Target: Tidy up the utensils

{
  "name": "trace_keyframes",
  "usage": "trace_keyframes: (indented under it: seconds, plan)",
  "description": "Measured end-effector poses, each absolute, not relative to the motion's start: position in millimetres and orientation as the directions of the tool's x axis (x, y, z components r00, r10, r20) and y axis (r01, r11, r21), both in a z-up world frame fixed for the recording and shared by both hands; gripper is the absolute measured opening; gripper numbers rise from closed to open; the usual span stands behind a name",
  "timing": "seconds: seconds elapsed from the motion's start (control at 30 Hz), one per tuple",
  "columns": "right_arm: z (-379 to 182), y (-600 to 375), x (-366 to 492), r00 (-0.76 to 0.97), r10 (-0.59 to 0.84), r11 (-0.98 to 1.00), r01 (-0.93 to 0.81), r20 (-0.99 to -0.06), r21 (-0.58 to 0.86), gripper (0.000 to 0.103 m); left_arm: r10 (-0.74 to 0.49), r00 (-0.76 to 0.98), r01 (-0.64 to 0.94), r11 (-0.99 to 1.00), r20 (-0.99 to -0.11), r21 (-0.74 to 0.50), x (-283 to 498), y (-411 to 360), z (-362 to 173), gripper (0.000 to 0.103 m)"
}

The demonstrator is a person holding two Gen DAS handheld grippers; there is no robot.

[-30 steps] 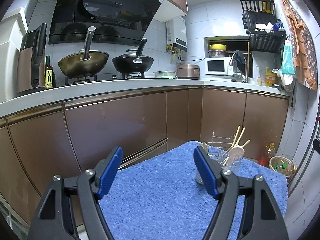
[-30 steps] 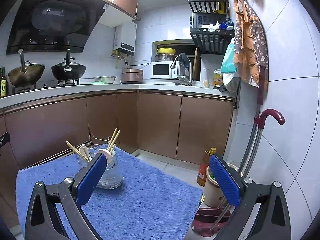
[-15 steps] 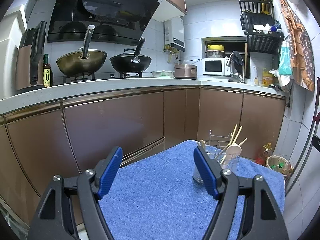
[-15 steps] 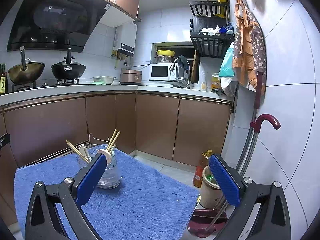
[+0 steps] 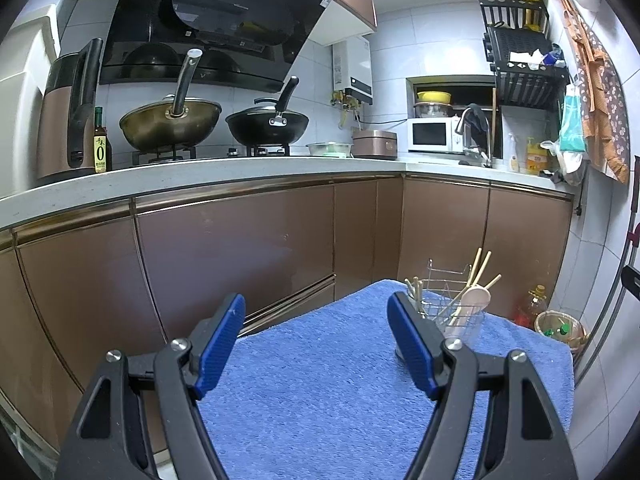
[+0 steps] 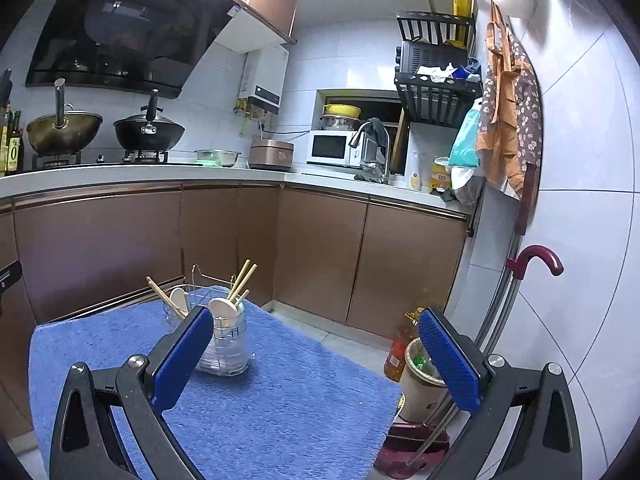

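Note:
A clear utensil holder (image 5: 460, 320) stands at the far right of a table covered with a blue towel (image 5: 328, 392). It holds wooden chopsticks (image 5: 480, 268) and a pale spoon (image 5: 474, 300). In the right wrist view the holder (image 6: 226, 344) stands at the far left of the towel (image 6: 280, 408), with chopsticks (image 6: 244, 280) and spoons (image 6: 222, 310) upright in it and a wire rack (image 6: 208, 284) behind. My left gripper (image 5: 316, 340) is open and empty above the towel. My right gripper (image 6: 316, 356) is open and empty, its left finger in front of the holder.
Brown kitchen cabinets (image 5: 240, 248) under a white counter (image 5: 200, 180) run behind the table. Two woks (image 5: 172, 120) sit on the stove. An oil bottle (image 6: 396, 352), a bin (image 6: 424, 380) and a red-handled cane (image 6: 536, 260) stand by the right wall.
Both grippers have risen slightly and tilted up; the holder and table sit a little lower in both views. Both stay open and empty.

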State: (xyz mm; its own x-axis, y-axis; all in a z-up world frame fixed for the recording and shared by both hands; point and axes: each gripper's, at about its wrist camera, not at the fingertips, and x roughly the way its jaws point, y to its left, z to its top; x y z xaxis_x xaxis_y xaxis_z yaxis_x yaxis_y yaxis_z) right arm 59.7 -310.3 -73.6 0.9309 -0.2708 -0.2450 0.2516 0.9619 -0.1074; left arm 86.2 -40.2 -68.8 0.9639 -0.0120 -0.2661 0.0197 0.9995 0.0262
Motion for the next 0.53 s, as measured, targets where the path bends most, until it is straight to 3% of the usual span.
trace_keyframes:
  seconds: [0.53]
  plan:
    - [-73.5,-304.9,58.9,0.930,-0.271,0.961,0.248,-0.250,-0.121,0.103,-0.026,0.966,0.034,0.999,-0.258,0.027,81.8,-37.8,-65.5,0.072]
